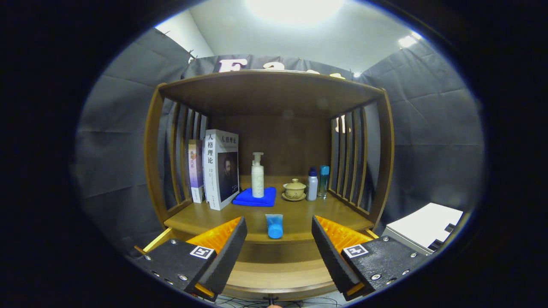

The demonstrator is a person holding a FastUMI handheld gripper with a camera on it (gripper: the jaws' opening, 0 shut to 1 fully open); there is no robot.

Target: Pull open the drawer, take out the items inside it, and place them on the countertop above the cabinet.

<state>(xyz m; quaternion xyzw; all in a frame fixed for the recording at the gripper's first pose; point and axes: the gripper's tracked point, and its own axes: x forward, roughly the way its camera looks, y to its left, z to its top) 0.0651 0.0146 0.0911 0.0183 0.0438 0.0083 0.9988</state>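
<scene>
Apparently late stage: drawer point(274, 273) stands open, blue tube point(274, 226) lies on countertop point(192, 220). Gripper point(278, 252) spread wide, empty, tube beyond fingers. Next: check drawer for leftovers.

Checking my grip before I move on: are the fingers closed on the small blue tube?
No, the gripper is open, its fingers spread apart, and the small blue tube lies free on the wooden countertop just ahead of them.
</scene>
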